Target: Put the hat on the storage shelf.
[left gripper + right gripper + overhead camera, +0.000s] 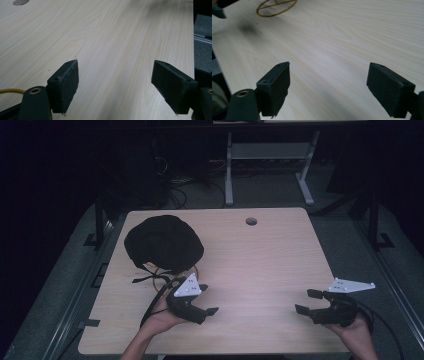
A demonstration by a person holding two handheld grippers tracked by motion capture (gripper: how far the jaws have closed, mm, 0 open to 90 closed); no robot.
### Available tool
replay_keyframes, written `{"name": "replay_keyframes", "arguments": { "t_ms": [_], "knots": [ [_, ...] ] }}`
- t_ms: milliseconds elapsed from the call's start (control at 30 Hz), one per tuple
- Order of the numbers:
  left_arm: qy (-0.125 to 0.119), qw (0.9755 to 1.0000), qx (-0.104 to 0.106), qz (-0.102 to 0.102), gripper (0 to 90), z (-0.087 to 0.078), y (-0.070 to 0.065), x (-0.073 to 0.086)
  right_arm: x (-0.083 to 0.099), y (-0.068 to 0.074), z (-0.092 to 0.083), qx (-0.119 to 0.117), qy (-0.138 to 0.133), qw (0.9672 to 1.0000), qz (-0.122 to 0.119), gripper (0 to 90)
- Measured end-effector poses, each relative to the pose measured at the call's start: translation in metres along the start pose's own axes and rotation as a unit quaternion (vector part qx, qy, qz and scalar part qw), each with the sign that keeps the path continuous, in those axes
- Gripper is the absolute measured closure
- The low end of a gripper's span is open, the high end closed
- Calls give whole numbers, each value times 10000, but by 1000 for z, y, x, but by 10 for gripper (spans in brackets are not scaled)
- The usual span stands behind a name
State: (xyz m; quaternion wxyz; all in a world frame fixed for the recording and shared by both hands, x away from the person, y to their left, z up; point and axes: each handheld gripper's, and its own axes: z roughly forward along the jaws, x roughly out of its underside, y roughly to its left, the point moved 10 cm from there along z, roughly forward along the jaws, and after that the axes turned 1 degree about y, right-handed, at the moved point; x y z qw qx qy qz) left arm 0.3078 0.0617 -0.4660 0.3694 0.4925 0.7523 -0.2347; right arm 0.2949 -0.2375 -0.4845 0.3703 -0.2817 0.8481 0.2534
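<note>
A black, dome-shaped fabric bundle lies at the back left of the pale wooden table, with thin black straps trailing from it. A thin yellow ring pokes out from under its near edge and also appears in the right gripper view. My left gripper is just in front of the bundle, open, with only bare wood between its jaws. My right gripper hovers near the table's front right, open and pointing left across the table, holding nothing.
A round cable hole sits near the table's far edge. Behind the table stand a grey metal desk frame and cables on the floor. Dark rails run along both sides of the table, and the right edge drops off beside my right hand.
</note>
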Motion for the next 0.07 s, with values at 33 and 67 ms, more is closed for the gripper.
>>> {"name": "replay_keyframes", "arguments": {
  "t_ms": [33,67],
  "knots": [
    [-9,10000,-6,-5,220,0,1,0,2,5,0,78,-43,9999,-55,180],
    [-1,10000,-5,-5,219,-1,2,0,2,8,0,83,-91,9999,-56,178]
  ]
}}
